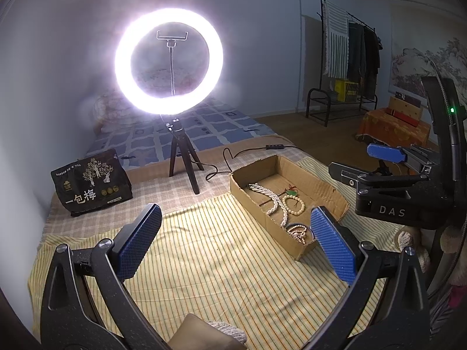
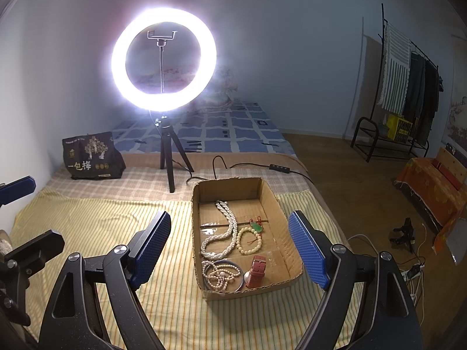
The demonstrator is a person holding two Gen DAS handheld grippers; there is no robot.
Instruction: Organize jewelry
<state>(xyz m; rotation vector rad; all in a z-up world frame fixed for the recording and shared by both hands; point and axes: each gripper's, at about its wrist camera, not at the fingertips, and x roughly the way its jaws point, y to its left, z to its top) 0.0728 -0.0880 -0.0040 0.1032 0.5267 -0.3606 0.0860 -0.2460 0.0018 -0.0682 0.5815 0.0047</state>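
A shallow brown cardboard box [image 2: 267,195] sits right of centre in the right wrist view, on a yellow striped cloth [image 2: 102,221] spread over the bed. Inside it lie a long white pearl necklace [image 2: 226,227] toward the upper left, a cream bead bracelet with a green pendant [image 2: 249,240] just right of it, a coil of pale pink beads [image 2: 221,274] at the lower left, and a red leather watch strap [image 2: 256,271] at the lower right; whether a silvery bangle rings the pink beads is hard to tell.

The right gripper [image 2: 230,250] hovers before the box, its blue-padded fingers [image 2: 153,250] spread wide, holding nothing. The left gripper [image 1: 233,242] is likewise wide open and empty over the cloth, the box at centre right of its view. A lit white ring light on a black tripod [image 2: 163,58] stands at upper left.
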